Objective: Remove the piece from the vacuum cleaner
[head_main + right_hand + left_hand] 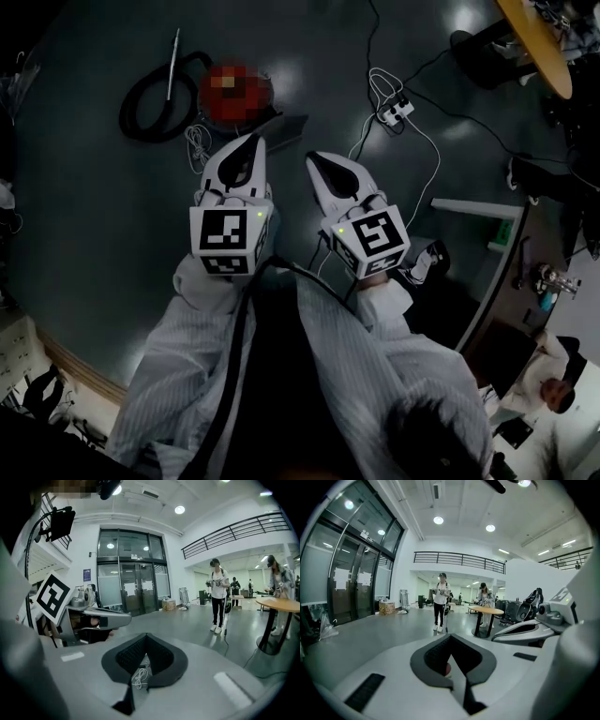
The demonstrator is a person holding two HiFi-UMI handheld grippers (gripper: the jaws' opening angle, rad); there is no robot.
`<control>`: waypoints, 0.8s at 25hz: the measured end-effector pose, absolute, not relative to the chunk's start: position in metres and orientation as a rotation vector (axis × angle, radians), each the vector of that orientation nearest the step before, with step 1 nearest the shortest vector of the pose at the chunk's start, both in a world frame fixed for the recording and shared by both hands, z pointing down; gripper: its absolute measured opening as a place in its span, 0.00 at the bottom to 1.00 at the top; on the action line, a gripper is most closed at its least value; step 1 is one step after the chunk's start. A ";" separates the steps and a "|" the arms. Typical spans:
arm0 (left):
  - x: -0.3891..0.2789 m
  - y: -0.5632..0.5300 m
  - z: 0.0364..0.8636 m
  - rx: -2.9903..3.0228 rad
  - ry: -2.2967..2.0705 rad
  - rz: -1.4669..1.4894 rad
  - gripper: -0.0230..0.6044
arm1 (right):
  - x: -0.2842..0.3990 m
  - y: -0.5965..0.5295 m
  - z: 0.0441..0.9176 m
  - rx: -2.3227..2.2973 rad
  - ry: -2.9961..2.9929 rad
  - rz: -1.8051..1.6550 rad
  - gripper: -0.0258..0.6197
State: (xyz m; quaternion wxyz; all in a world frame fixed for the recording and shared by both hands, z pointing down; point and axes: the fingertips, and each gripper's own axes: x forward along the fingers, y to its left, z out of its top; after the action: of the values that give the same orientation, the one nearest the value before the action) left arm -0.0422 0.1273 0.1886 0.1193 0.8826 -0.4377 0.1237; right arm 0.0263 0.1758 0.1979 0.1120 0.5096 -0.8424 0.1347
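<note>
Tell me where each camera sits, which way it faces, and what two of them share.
Head view: on the person's head, looking steeply down at the dark floor, vacuum cleaner and hose; shows both sleeves, left tongs and right tongs.
Left gripper view: on the left tongs, looking along its shut tips across the hall at a standing person and round table; right tongs at right.
Right gripper view: on the right tongs, facing glass doors; left tongs at left.
Shared: both gripper views show that person and table.
</note>
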 end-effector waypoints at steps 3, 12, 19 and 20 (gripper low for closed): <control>-0.033 0.070 0.197 2.572 -1.247 0.408 0.04 | 0.036 0.115 0.206 1.489 -2.455 0.438 0.04; -0.014 -0.045 0.321 2.480 -1.141 0.819 0.04 | 0.055 -0.030 0.327 1.176 -2.420 0.555 0.04; -0.032 -0.093 0.477 2.370 -1.098 1.013 0.04 | 0.050 -0.088 0.481 0.849 -2.379 0.526 0.04; -0.034 -0.098 0.502 2.357 -1.080 1.036 0.04 | 0.047 -0.090 0.504 0.791 -2.378 0.516 0.04</control>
State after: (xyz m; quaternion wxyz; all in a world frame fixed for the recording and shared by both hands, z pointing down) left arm -0.0336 -0.0982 0.5022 0.1741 0.8313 -0.3810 0.3653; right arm 0.0470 -0.0900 0.5037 0.2873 0.2961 -0.8902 0.1932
